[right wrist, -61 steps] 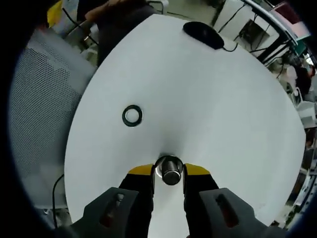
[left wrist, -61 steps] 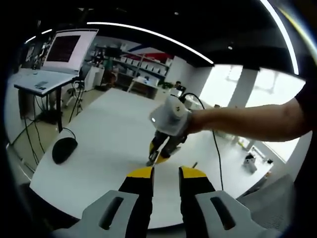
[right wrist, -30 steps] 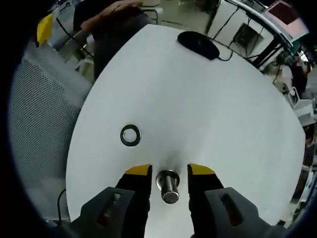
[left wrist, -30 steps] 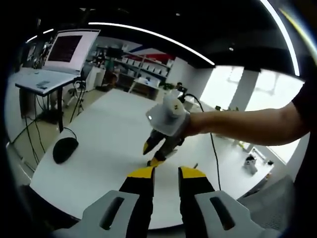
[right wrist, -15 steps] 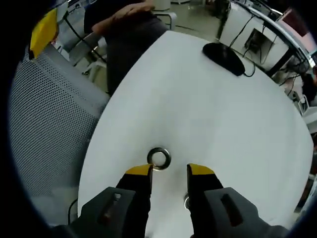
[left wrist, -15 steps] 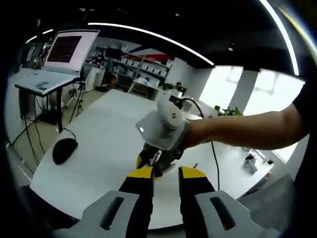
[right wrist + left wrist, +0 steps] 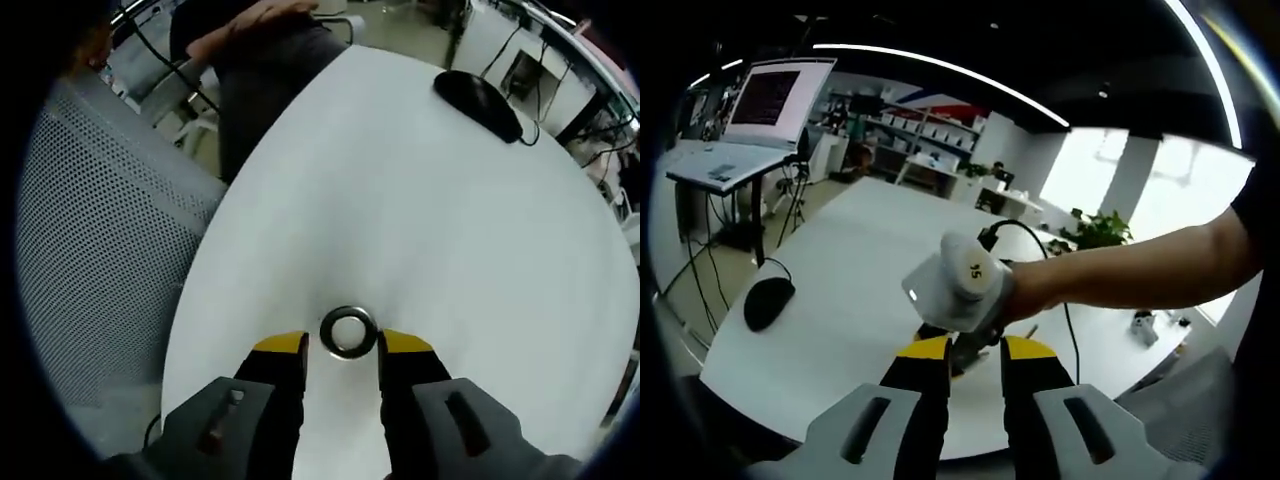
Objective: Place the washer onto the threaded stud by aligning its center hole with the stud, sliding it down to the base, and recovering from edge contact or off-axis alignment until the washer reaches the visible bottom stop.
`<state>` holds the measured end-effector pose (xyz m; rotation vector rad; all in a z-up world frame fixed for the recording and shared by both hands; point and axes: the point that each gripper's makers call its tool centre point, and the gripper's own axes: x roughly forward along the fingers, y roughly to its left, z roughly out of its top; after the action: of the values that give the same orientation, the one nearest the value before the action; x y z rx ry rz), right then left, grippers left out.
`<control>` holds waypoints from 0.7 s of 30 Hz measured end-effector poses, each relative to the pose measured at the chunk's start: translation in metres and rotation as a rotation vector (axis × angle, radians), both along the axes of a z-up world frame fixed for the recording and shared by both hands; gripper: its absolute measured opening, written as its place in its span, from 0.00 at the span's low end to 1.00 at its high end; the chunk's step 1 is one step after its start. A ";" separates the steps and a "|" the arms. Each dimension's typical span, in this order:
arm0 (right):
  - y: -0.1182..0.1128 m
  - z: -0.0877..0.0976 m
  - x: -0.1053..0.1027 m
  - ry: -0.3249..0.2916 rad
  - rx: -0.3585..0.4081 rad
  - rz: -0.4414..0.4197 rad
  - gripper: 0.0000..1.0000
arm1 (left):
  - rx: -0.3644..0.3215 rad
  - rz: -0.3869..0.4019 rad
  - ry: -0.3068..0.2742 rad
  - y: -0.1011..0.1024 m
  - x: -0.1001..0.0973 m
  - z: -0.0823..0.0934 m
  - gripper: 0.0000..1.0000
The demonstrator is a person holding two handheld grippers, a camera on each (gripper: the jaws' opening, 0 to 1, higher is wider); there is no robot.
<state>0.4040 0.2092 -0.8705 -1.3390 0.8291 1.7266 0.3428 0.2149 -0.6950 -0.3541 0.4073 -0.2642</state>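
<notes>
A dark metal washer (image 7: 349,331) lies flat on the white table (image 7: 420,200), in the right gripper view. My right gripper (image 7: 343,345) hovers over it, open, with the ring just ahead of the gap between its yellow tips; I cannot tell whether they touch it. In the left gripper view, the right gripper's white body (image 7: 958,285) hangs low over the table (image 7: 860,260), held by a person's arm (image 7: 1120,270). It sits directly in front of my left gripper (image 7: 977,350), whose jaws stand slightly apart and open with nothing between them.
A black mouse (image 7: 768,300) with its cable lies at the table's left; the right gripper view shows the mouse (image 7: 480,95) at the far edge. A grey mesh chair (image 7: 100,230) stands beside the table. A monitor on a desk (image 7: 770,100) stands beyond.
My right gripper opened and let go of the stud, then moved across the table to the washer, which now sits at its tips. The left gripper stayed still.
</notes>
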 end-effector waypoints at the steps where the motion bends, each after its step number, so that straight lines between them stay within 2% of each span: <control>1: 0.003 0.001 0.002 -0.016 0.015 0.005 0.29 | -0.001 0.001 0.000 0.000 0.000 0.000 0.17; 7: 0.004 0.002 0.003 -0.024 0.022 0.003 0.29 | -0.006 0.009 -0.004 0.001 0.000 0.001 0.17; 14: 0.004 0.002 0.004 -0.018 0.045 0.002 0.23 | -0.007 0.010 -0.006 0.001 0.000 0.001 0.17; 21: -0.002 0.009 -0.007 0.038 0.007 0.022 0.22 | -0.007 0.011 -0.005 0.001 0.000 0.001 0.17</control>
<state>0.3966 0.2069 -0.8614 -1.3191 0.8318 1.7752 0.3425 0.2160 -0.6941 -0.3625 0.3998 -0.2560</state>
